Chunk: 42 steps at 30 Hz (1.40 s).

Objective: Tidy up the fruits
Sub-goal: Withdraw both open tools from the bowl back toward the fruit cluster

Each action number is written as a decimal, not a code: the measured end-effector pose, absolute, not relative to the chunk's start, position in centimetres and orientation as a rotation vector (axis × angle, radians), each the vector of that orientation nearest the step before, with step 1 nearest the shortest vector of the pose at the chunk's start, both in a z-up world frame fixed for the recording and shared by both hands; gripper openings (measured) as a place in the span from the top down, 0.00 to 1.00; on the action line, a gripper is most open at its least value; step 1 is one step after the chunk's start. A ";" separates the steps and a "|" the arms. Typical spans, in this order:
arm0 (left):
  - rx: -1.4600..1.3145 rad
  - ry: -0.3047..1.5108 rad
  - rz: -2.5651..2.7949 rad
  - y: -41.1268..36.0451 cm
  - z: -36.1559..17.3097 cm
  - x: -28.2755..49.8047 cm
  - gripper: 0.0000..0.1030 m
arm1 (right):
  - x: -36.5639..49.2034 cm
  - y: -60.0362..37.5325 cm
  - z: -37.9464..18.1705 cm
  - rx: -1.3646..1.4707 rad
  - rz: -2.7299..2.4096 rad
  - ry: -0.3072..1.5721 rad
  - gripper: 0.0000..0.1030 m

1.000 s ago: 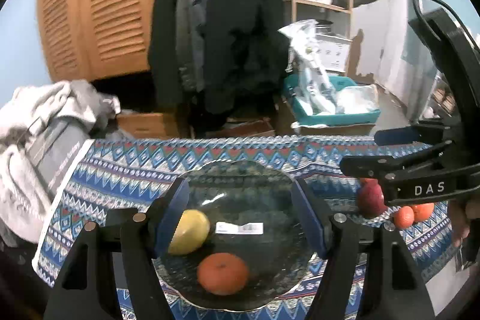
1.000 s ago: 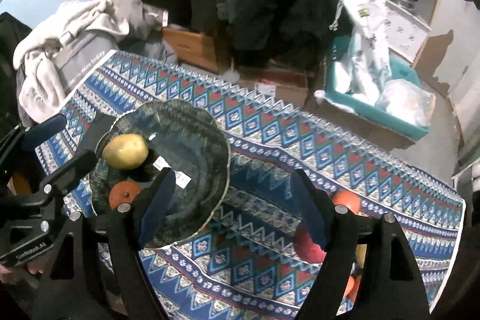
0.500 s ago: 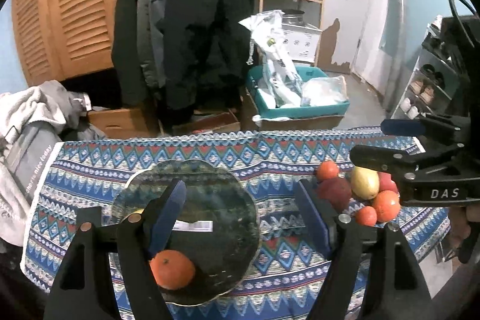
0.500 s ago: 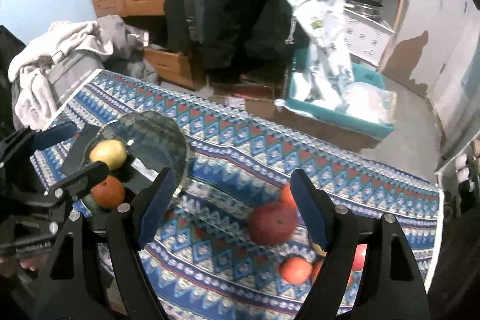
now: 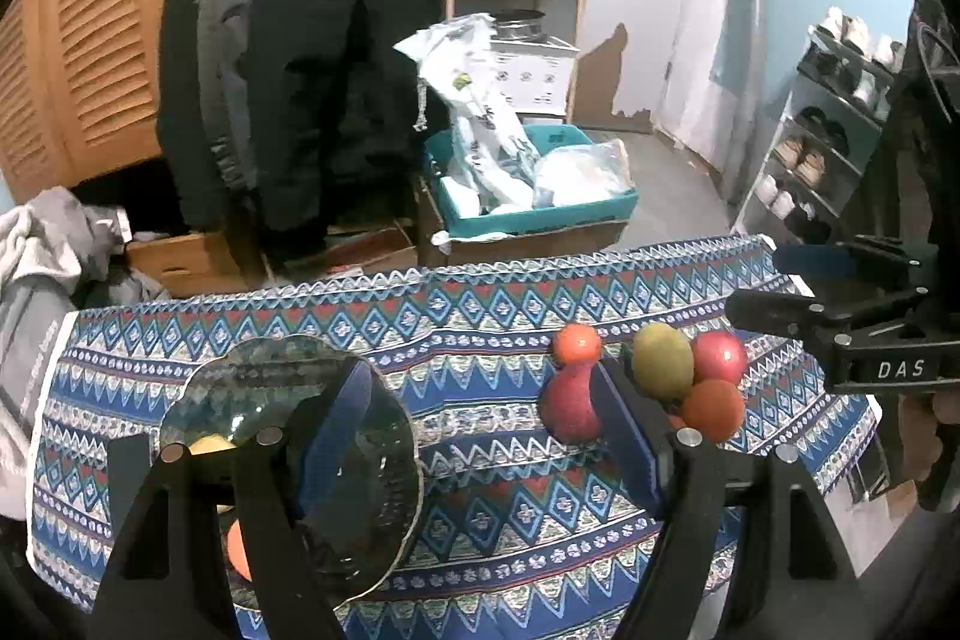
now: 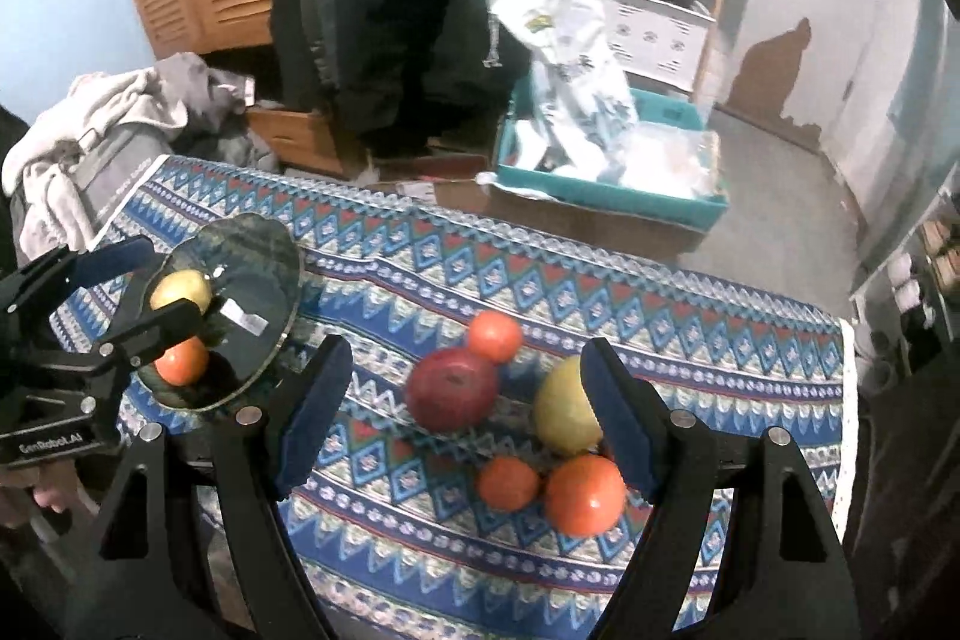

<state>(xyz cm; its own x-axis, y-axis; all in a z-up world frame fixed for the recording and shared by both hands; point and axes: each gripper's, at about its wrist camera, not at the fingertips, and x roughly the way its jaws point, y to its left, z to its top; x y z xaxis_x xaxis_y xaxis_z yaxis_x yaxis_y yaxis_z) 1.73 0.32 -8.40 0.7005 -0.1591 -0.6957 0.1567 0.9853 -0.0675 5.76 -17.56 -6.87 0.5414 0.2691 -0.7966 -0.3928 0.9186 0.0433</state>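
A dark glass plate [image 6: 252,268] on the patterned tablecloth [image 6: 690,316] holds a yellow fruit [image 6: 179,287] and an orange [image 6: 181,361]. It also shows in the left wrist view [image 5: 288,376]. Right of it lie a dark red apple [image 6: 451,388], a small orange [image 6: 494,335], a yellow-green fruit [image 6: 564,411], and two more oranges [image 6: 583,493]. My right gripper [image 6: 465,415] is open above the red apple. My left gripper [image 5: 487,430] is open and empty, between plate and fruit pile [image 5: 660,370]. The left gripper also shows in the right wrist view [image 6: 129,289], over the plate.
Beyond the table's far edge are a teal bin with plastic bags [image 5: 528,184], cardboard boxes [image 5: 192,262], hanging dark coats [image 5: 312,40] and a pile of clothes [image 6: 102,124] at the left. A shoe rack [image 5: 828,142] stands at the right.
Both grippers have swung right, away from the plate towards the fruit pile. The red apple now lies between my right gripper's fingers. Both stay open.
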 end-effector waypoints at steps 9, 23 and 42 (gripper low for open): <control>0.027 0.807 -0.224 -2.7 -8.9 2.6 0.25 | 5.6 -21.8 -7.9 -0.120 0.329 0.948 0.23; 0.113 0.906 -0.276 -6.1 -13.2 4.5 0.25 | 6.2 -25.1 -12.9 -0.118 0.256 1.071 0.23; 0.153 0.995 -0.290 -7.3 -18.3 6.7 0.25 | 7.9 -25.2 -22.6 -0.131 0.247 1.307 0.27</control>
